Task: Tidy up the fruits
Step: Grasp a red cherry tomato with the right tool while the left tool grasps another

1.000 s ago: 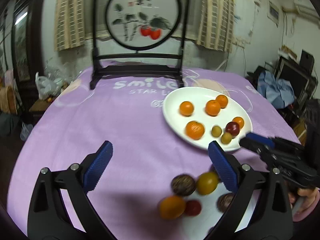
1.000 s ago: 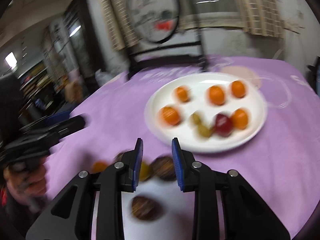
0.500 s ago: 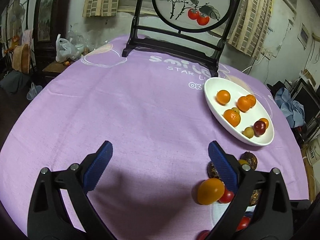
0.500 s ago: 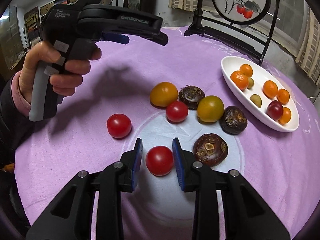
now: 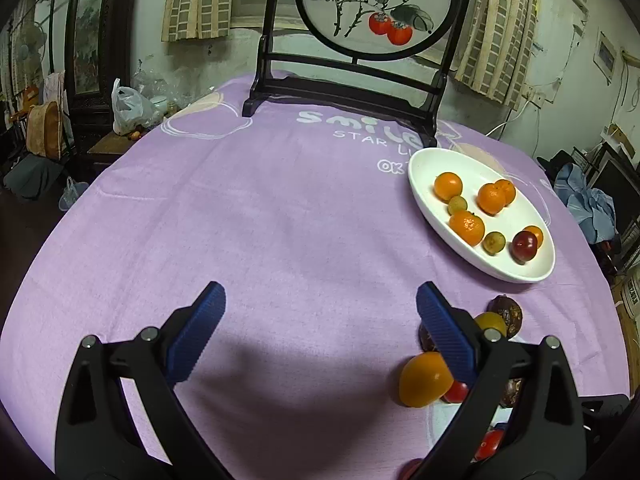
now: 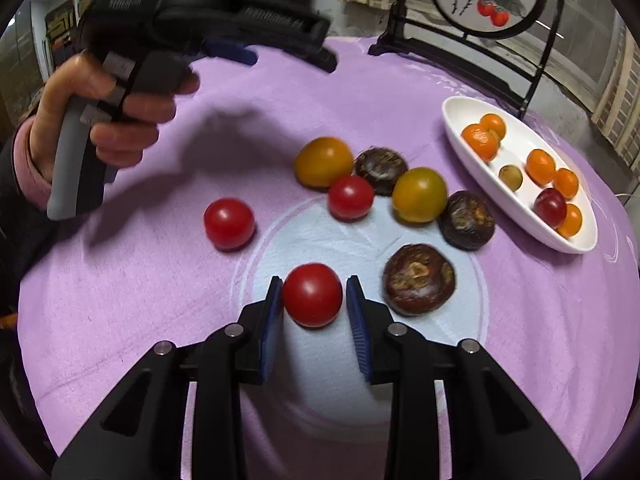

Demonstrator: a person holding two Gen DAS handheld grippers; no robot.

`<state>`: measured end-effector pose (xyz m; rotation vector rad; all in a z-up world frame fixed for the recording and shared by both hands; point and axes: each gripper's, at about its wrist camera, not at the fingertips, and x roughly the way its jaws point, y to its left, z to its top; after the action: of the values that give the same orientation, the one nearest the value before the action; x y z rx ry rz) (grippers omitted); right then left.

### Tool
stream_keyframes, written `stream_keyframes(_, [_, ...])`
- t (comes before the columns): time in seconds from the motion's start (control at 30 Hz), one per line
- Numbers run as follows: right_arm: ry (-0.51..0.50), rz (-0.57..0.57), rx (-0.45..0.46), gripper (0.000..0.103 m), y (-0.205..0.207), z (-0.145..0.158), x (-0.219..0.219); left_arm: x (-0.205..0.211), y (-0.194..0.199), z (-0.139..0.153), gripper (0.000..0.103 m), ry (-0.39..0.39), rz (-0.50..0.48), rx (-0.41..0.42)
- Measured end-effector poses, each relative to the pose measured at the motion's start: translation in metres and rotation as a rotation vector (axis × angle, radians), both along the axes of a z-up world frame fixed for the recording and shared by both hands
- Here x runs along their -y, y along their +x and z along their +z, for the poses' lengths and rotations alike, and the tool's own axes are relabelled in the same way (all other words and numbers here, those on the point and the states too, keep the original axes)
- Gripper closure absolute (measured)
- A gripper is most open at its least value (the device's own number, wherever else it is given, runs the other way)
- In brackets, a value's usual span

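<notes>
The left gripper [image 5: 318, 312] hangs with its blue-padded jaws spread wide over bare purple cloth on the tabletop [image 5: 260, 216]. A white oval plate [image 5: 432, 168] at the right holds small oranges, two greenish fruits and a dark red one. Behind the right finger lie an orange-yellow tomato [image 5: 424, 380] and a wrinkled dark brown fruit [image 5: 510, 312] (others partly hidden).

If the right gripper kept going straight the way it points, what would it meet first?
The red tomato, which already sits between the right gripper fingers. The left pad looks against it; a thin gap shows at the right pad. Past it lies only cloth before the next tomato, though depth is uncertain.
</notes>
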<state>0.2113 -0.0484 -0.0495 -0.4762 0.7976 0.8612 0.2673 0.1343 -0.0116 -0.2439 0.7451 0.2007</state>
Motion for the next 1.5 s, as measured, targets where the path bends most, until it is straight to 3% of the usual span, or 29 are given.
stream_keyframes(0.1, [0.157, -0.077, 0.007, 0.071, 0.011, 0.023, 0.02, 0.0, 0.001, -0.002, 0.005, 0.004, 0.001, -0.01])
stream_keyframes(0.23, [0.339, -0.227, -0.064, 0.071, 0.035, 0.038, 0.051, 0.004, 0.003, -0.005, 0.005, 0.015, -0.019, -0.024])
stream_keyframes(0.33, [0.393, -0.288, -0.101, 0.074, 0.046, 0.042, 0.066, 0.014, 0.003, -0.009, 0.005, 0.033, -0.083, -0.047])
stream_keyframes(0.43, [0.368, -0.18, -0.152, 0.074, 0.039, 0.044, 0.058, 0.024, -0.007, -0.009, 0.005, 0.088, -0.121, -0.033])
stream_keyframes(0.57, [0.199, -0.081, -0.026, 0.073, 0.015, 0.04, 0.029, 0.03, -0.027, -0.012, 0.005, 0.154, -0.152, -0.003])
stream_keyframes(0.73, [0.067, 0.001, 0.004, 0.073, 0.002, 0.017, 0.005, 0.021, -0.038, -0.017, 0.005, 0.102, -0.15, -0.009])
stream_keyframes(0.83, [0.009, -0.008, 0.049, 0.061, 0.001, 0.007, -0.001, 0.014, -0.04, -0.015, 0.005, 0.072, -0.125, 0.005])
stream_keyframes(0.87, [-0.004, -0.016, 0.046, 0.052, 0.002, 0.004, -0.001, 0.012, -0.04, -0.015, 0.005, 0.063, -0.117, 0.007])
stream_keyframes(0.93, [0.005, -0.014, 0.02, 0.046, 0.005, 0.0, -0.001, 0.007, -0.041, -0.016, 0.005, 0.04, -0.104, 0.005])
stream_keyframes(1.07, [0.001, -0.011, 0.019, 0.046, 0.003, -0.001, -0.002, 0.003, -0.043, -0.017, 0.005, 0.022, -0.088, 0.003])
stream_keyframes(1.23, [-0.011, -0.044, 0.038, 0.074, 0.006, 0.0, 0.004, 0.004, -0.044, -0.017, 0.005, 0.032, -0.084, 0.005])
stream_keyframes(1.4, [0.04, -0.082, 0.007, 0.075, 0.018, 0.008, 0.012, 0.001, -0.047, -0.018, 0.005, 0.034, -0.076, 0.004])
stream_keyframes(1.5, [0.174, -0.114, -0.031, 0.075, 0.026, 0.025, 0.029, -0.001, -0.051, -0.018, 0.005, 0.012, -0.085, 0.004])
